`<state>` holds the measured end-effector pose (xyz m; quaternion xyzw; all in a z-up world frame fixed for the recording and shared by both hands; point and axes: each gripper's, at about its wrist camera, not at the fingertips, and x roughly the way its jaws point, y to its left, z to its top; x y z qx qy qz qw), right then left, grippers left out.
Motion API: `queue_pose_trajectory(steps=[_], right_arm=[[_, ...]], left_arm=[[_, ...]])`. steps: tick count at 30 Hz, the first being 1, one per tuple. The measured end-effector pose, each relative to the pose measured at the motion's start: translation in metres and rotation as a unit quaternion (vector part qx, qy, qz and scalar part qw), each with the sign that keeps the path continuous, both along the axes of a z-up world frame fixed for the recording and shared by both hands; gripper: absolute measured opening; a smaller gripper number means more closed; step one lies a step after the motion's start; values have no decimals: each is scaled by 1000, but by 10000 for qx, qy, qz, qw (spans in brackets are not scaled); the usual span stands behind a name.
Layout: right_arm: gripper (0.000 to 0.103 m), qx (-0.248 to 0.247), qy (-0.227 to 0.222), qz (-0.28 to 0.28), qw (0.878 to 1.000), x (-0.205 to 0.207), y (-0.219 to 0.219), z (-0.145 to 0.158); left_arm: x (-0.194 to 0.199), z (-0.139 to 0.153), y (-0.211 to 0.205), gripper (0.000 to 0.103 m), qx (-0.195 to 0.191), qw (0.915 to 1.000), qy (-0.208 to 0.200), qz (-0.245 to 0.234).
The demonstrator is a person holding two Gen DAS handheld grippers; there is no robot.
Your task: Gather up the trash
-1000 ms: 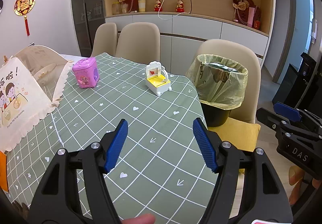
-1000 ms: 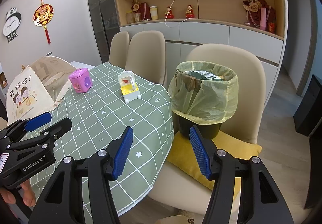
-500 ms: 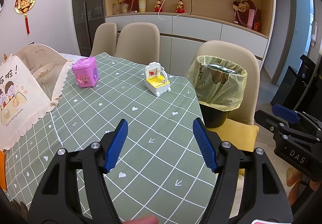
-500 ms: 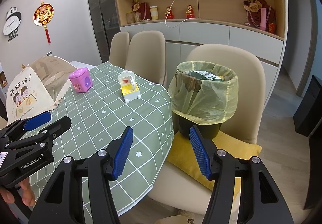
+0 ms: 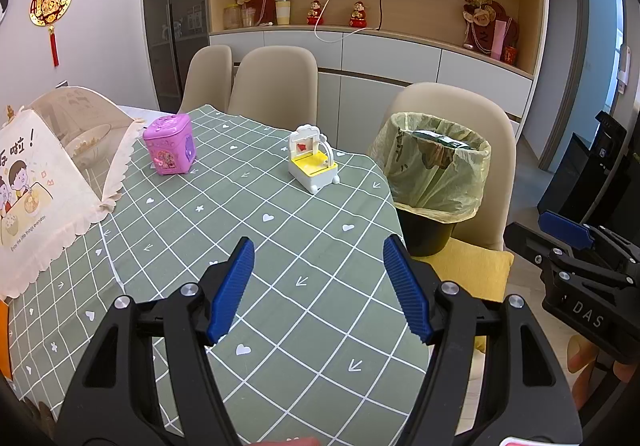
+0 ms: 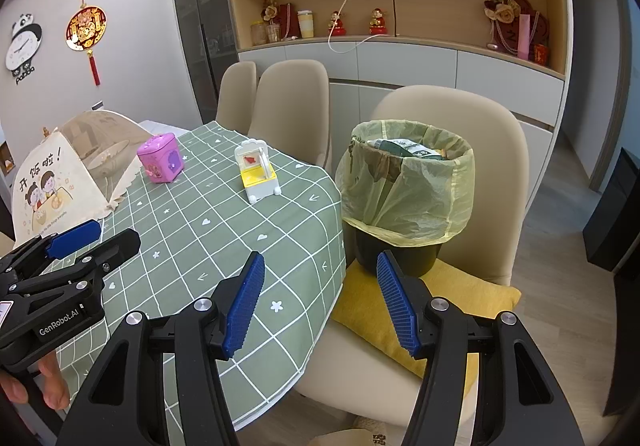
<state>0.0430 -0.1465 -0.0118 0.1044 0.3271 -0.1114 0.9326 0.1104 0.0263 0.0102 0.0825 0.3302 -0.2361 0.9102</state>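
A black trash bin with a yellowish liner [image 5: 434, 175] [image 6: 404, 185] stands on a yellow cushion [image 6: 436, 302] on a beige chair beside the table; green and white packaging lies inside it. My left gripper [image 5: 318, 258] hovers open over the green checked tablecloth [image 5: 248, 230], nothing between its blue pads. Over the table's edge and the chair seat, my right gripper [image 6: 320, 274] is open and empty too. Each gripper shows at the edge of the other's view.
On the table stand a pink toy box [image 5: 170, 149] [image 6: 161, 157], a white and yellow toy [image 5: 312, 161] [image 6: 258, 173] and a mesh food cover [image 5: 44, 181] over a bowl. Beige chairs [image 5: 276, 81] ring the far side. Shelves and cabinets line the back wall.
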Motion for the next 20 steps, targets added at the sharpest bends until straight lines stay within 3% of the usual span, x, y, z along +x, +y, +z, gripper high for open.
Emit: queue_pose_trajectory(steps=[12, 16, 20], right_arm=[[55, -51, 36, -6, 10000, 2, 1, -1], [55, -163, 200, 120, 9996, 12, 9, -5], [55, -200, 347, 467, 9981, 28, 26, -12]], left_arm=[[2, 0, -2, 64, -66, 10000, 20, -22], [8, -11, 7, 64, 40, 9997, 222, 51], [17, -33, 57, 64, 221, 9950, 425, 875]])
